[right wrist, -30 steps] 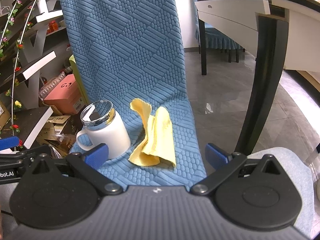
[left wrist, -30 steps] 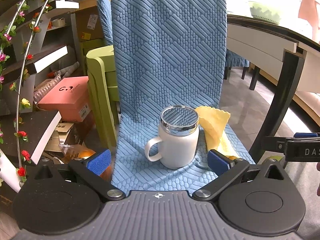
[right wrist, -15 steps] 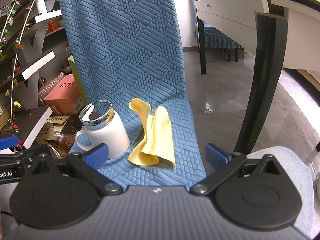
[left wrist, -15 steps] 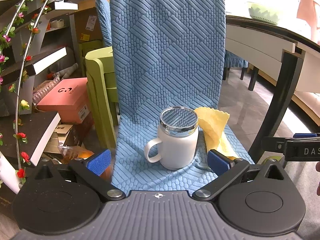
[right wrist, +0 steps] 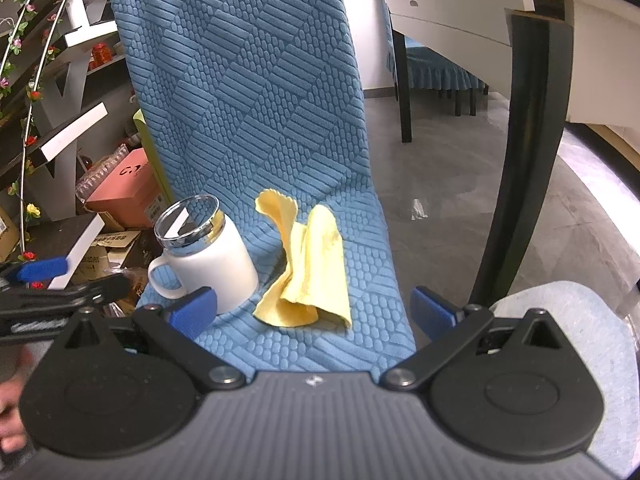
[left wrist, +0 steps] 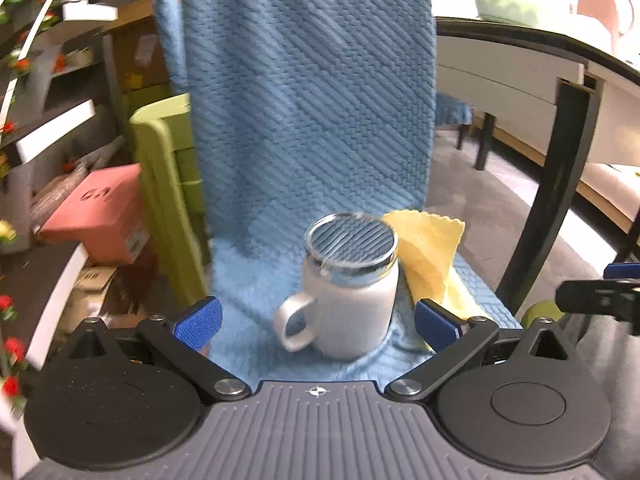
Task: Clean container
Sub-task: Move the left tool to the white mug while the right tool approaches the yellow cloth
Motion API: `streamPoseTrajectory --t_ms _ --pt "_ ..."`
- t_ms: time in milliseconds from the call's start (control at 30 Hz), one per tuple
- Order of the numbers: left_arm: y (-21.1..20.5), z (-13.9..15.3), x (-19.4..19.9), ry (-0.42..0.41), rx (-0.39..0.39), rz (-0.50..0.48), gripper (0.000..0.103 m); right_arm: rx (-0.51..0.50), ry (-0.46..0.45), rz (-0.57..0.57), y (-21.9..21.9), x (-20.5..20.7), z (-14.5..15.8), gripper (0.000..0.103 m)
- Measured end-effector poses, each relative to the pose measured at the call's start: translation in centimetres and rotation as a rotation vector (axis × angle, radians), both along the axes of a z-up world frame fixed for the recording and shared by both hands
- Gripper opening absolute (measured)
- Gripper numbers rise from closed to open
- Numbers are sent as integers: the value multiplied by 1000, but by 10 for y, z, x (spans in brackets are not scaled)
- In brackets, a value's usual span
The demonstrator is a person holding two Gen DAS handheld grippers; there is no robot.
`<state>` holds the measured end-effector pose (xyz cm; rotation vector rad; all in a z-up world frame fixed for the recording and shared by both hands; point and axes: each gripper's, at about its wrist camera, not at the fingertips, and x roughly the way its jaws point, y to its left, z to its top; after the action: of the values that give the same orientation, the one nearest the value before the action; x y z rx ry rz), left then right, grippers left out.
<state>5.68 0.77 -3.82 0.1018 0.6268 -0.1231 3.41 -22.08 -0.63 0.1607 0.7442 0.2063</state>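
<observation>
On the blue-covered chair seat stood a white mug with a shiny metal rim, upright, handle to the left. Just right of it lay a crumpled yellow cloth. Left tongs were spread wide, empty, the mug between their blue pads without contact. Right tongs were likewise wide apart, empty, near the cloth. A black table leg stood at right.

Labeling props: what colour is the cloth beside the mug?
Pale yellow cloth, plain, no pattern; clearest in the right wrist view.
</observation>
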Motion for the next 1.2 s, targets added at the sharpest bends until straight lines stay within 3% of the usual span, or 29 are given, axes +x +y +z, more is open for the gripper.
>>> streamPoseTrajectory --t_ms 233,433,733,1033,1200 --pt "-21 -40 46 14 104 -98 102 25 -14 -8 -4 11 -6 103" --pt "-27 -58 56 31 118 -114 99 50 -22 5 -4 33 -15 102" --pt "-30 -67 58 22 112 -121 89 88 -33 25 -3 65 -28 102" --pt "-33 -68 53 -11 119 -117 88 126 -45 45 -3 98 -42 100" --pt "-35 -69 53 -23 116 -97 88 170 22 46 2 138 -70 94"
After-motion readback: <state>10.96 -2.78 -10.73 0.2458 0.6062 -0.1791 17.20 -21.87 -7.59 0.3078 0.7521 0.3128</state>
